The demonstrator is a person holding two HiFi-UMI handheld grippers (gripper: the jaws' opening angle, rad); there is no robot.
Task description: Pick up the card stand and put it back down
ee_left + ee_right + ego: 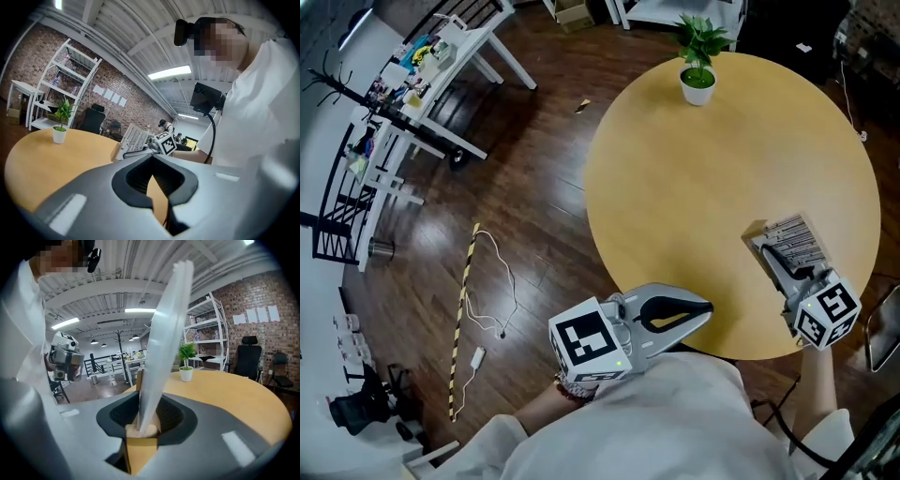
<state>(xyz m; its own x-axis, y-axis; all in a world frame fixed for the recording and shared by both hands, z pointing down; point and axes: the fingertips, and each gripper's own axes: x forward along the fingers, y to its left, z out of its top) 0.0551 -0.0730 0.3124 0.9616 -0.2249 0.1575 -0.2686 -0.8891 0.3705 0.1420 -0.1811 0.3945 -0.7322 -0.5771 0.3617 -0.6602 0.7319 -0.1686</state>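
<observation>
The card stand [794, 240] is a clear sheet [164, 333] in a small wooden base, at the right side of the round wooden table [703, 178]. My right gripper [773, 255] is shut on its base, and the sheet rises tilted between the jaws [140, 427]. My left gripper [705, 311] hovers at the table's near edge, shut with nothing in it [152, 199]. From the left gripper view the card stand [132, 138] and the right gripper's marker cube [165, 142] lie straight ahead.
A small potted plant [697, 77] stands at the table's far edge. White shelving [431, 66] and a black rack [342, 202] line the left wall. A cable [492, 291] and a striped stick [461, 319] lie on the dark wood floor.
</observation>
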